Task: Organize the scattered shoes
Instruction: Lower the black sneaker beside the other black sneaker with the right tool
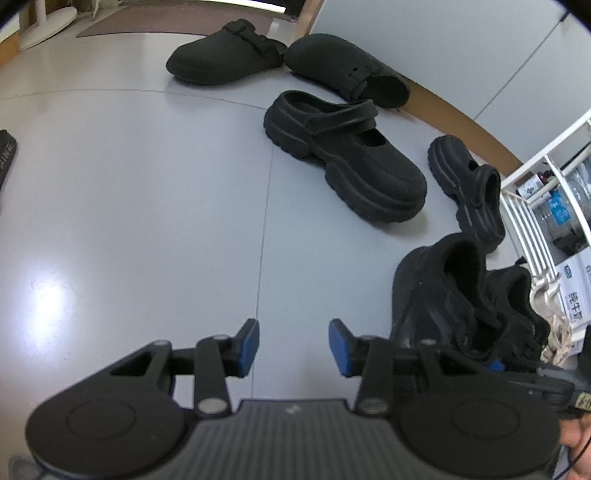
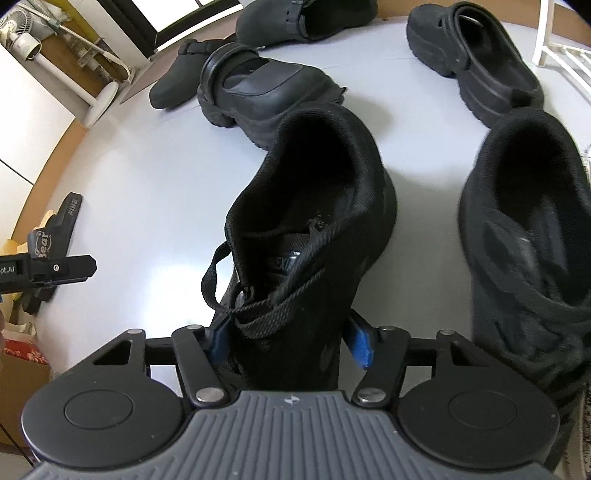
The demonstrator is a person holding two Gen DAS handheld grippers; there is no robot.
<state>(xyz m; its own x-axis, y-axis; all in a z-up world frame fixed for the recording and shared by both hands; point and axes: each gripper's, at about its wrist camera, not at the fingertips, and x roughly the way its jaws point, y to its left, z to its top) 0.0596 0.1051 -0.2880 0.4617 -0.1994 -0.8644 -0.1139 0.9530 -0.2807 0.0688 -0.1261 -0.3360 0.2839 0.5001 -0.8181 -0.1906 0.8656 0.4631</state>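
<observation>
Our right tongs (image 2: 288, 341) straddle the laced front of a black sneaker (image 2: 314, 221) that stands on the pale grey floor (image 2: 147, 184), heel away from us; the blue pads (image 2: 360, 343) sit tight against both flanks of the upper, so we take them as clamped on the shoe. Just to the right of it a second black sneaker (image 2: 524, 229) rests on the floor, blurred and apart from the tongs. Beyond the held shoe we see a chunky black clog (image 2: 266, 92) with its strap up, another chunky clog (image 2: 476, 62) farther right, and two smooth black buckled clogs (image 2: 306, 18) at the far edge. At the left edge a black slide sandal (image 2: 64, 221) lies near a wood-toned border. From the left wrist view, our left tongs (image 1: 293, 347) hover over bare floor, the blue pads (image 1: 249, 345) standing apart with nothing between them. The two sneakers (image 1: 450, 295) show to their right, close to a white rack (image 1: 528, 206) holding boxes, while the strapped clog (image 1: 343, 158) sits well ahead on the floor.
</observation>
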